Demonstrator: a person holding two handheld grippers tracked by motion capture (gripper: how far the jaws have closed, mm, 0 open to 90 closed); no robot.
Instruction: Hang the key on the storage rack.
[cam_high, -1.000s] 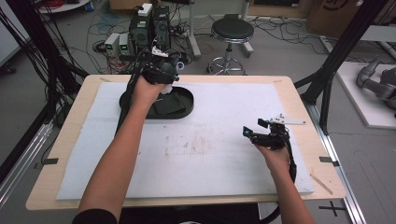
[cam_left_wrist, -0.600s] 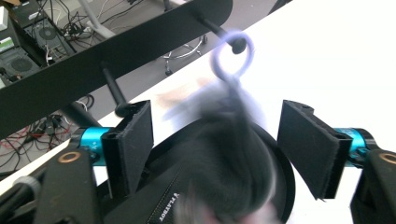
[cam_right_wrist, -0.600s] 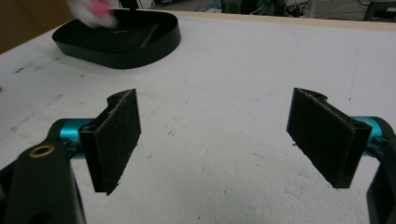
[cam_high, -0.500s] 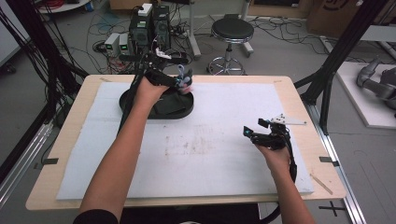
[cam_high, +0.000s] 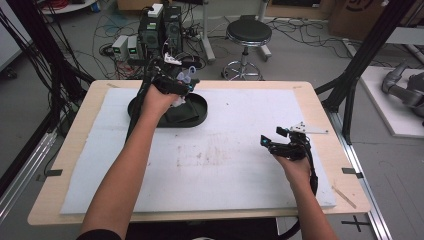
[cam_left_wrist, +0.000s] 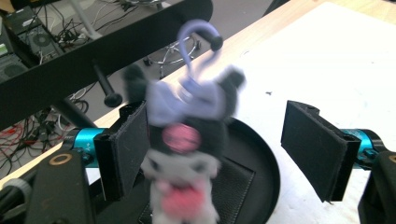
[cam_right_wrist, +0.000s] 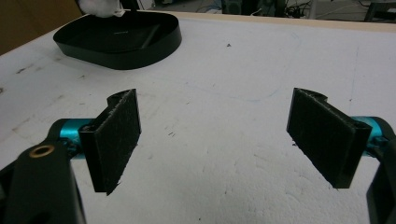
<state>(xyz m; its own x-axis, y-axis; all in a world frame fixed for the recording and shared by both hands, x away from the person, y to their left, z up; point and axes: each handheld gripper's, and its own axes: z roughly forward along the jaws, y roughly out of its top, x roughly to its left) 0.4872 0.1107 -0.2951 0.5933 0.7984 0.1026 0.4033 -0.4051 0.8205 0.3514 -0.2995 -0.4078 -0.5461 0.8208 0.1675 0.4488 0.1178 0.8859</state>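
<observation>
A small plush toy (cam_left_wrist: 184, 140), black and lilac with pink patches and a lilac hook on top, sits blurred between the jaws of my left gripper (cam_left_wrist: 224, 149). It leans on the left pad (cam_left_wrist: 128, 149), while the right pad (cam_left_wrist: 313, 149) stands well clear of it. The jaws have just been opening. In the high view the left gripper (cam_high: 182, 82) hovers over the back of the black oval tray (cam_high: 197, 112), with the toy (cam_high: 185, 76) at its tip. My right gripper (cam_high: 271, 136) rests over the white mat at the right, open and empty (cam_right_wrist: 215, 140).
A white foam mat (cam_high: 225, 160) covers the wooden table. The tray (cam_right_wrist: 140, 46) lies far left of the right gripper. Behind the table stand a stool (cam_high: 248, 34), computer boxes (cam_high: 162, 25) and cables. Black frame posts (cam_high: 360, 60) rise at the table's right.
The left gripper's jaws have gone from shut to wide apart above the tray, and the toy now shows at its tip. The right hand has kept still.
</observation>
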